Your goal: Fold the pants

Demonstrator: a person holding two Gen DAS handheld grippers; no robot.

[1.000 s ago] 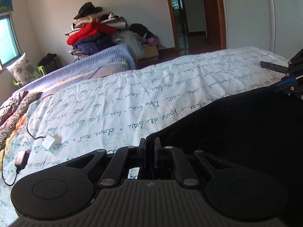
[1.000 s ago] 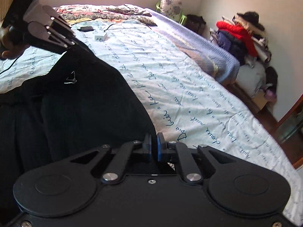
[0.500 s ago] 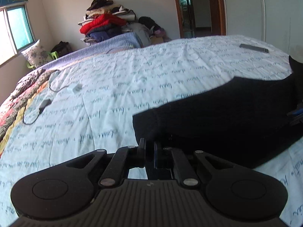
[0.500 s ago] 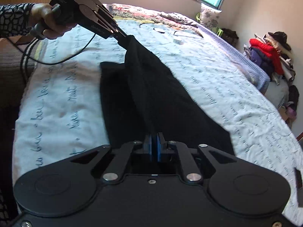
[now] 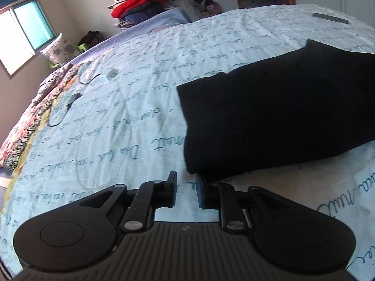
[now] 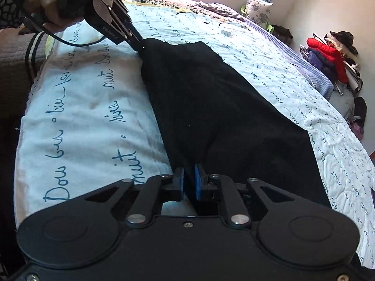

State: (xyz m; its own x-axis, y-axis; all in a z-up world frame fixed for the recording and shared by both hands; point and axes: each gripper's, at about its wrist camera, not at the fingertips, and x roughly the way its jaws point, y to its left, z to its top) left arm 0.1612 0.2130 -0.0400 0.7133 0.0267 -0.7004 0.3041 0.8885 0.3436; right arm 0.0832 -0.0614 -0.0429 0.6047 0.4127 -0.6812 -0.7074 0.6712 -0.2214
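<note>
Two grippers hover low over the bed (image 5: 98,140), near its front edge. Black pants (image 6: 225,117) lie folded flat on the quilt, stretching along that edge. The left gripper (image 5: 186,187) has its jaws opening, a narrow gap with bare quilt between them, the pants' corner just beside. The right gripper (image 6: 189,182) has its jaws opening too, a slim gap, with the pants' edge between them. A hand (image 6: 44,4) grips the left handle.

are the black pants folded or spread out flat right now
Folded: the black pants lie doubled on the bed sheet, a thick rounded fold edge showing in the left wrist view.
</note>
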